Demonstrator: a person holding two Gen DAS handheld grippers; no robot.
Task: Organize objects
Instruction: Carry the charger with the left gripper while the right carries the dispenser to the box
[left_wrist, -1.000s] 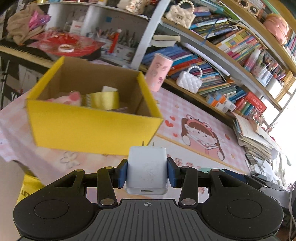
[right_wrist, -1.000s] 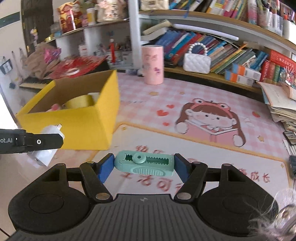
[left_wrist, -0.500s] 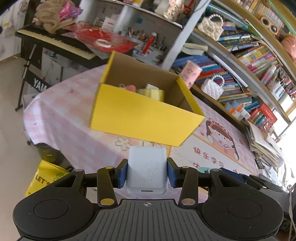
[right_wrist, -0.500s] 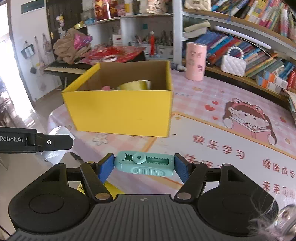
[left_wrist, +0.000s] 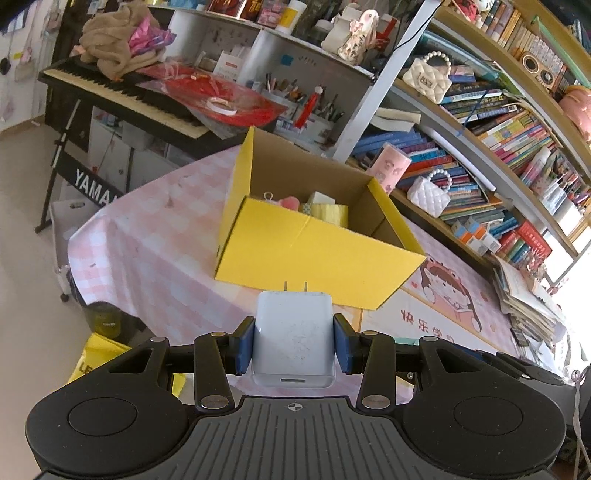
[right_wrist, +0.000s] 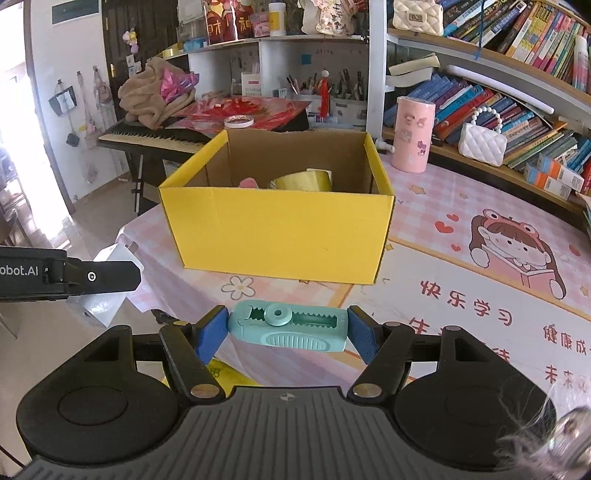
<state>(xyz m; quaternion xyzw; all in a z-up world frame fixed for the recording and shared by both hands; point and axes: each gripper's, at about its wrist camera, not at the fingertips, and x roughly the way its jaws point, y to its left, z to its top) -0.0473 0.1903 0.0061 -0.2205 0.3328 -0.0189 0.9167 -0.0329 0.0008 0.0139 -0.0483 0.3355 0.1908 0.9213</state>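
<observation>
Farther off now sits the yellow box (right_wrist: 277, 236); my left gripper (left_wrist: 293, 343) clamps the white charger (left_wrist: 293, 339), my right gripper (right_wrist: 288, 328) the teal cutter (right_wrist: 288, 326).

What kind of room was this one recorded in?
Most likely a lived-in home study or child's room: crowded bookshelves, a keyboard piano piled with clutter, and a table under a pink cartoon tablecloth holding a yellow box.
</observation>
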